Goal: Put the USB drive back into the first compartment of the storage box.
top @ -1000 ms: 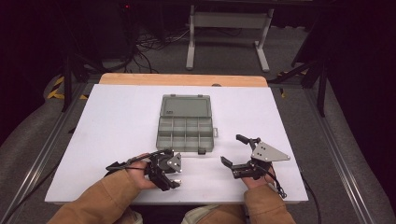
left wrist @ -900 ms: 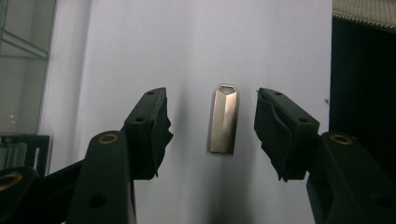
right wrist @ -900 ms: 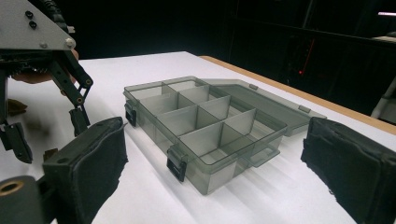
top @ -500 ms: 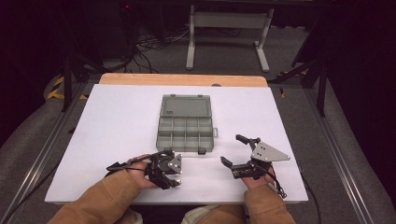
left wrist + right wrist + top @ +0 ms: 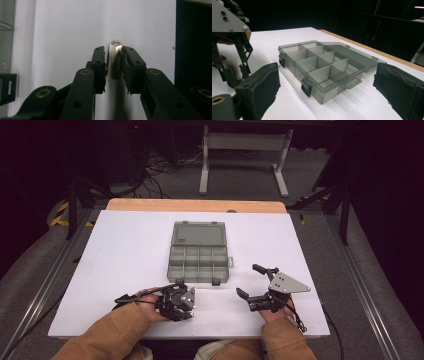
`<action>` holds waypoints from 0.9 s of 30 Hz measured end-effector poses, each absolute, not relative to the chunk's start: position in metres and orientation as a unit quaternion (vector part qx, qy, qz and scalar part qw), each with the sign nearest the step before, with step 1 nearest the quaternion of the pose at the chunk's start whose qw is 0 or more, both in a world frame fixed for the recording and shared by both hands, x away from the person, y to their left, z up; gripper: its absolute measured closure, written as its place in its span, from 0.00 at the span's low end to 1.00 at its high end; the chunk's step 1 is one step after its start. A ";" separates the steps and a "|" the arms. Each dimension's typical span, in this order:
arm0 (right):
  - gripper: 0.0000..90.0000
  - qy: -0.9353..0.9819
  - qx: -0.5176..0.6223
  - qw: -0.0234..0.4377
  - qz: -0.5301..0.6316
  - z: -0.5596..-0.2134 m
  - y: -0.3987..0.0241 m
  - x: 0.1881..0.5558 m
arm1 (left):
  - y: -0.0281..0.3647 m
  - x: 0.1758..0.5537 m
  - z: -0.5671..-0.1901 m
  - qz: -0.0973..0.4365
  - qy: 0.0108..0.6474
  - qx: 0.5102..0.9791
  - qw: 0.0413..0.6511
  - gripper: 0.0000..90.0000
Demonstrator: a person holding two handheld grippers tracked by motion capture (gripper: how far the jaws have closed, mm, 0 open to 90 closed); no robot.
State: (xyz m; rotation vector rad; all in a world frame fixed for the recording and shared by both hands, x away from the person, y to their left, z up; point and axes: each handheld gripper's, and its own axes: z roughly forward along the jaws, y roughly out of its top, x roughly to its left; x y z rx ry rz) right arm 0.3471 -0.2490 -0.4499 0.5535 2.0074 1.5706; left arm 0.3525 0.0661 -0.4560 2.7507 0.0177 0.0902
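A grey see-through compartment box (image 5: 199,265) lies open in the middle of the white table (image 5: 125,250), its lid (image 5: 198,234) folded back flat on the far side. Its compartments (image 5: 319,65) look empty. My left gripper (image 5: 176,302) rests near the front edge, left of the box's front corner. In the left gripper view its jaws (image 5: 113,51) are shut on a small silvery metal piece (image 5: 114,60) with a pointed tip, just above the table. My right gripper (image 5: 248,281) sits right of the box, open wide, and its pads (image 5: 265,82) hold nothing.
A wooden strip (image 5: 195,205) runs along the table's far edge. Beyond it are a metal stand (image 5: 242,157) and cables on the dark floor. The left gripper (image 5: 229,37) shows at the upper left of the right gripper view.
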 end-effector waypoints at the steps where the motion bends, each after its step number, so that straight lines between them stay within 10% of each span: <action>1: 0.07 0.742 0.205 0.263 0.581 -0.450 -0.249 0.347 | 0.066 0.353 -0.456 0.031 0.006 0.981 0.193 0.84; 27: 0.07 0.742 0.208 0.263 0.580 -0.451 -0.250 0.348 | 0.070 0.354 -0.444 0.028 0.009 0.977 0.213 0.87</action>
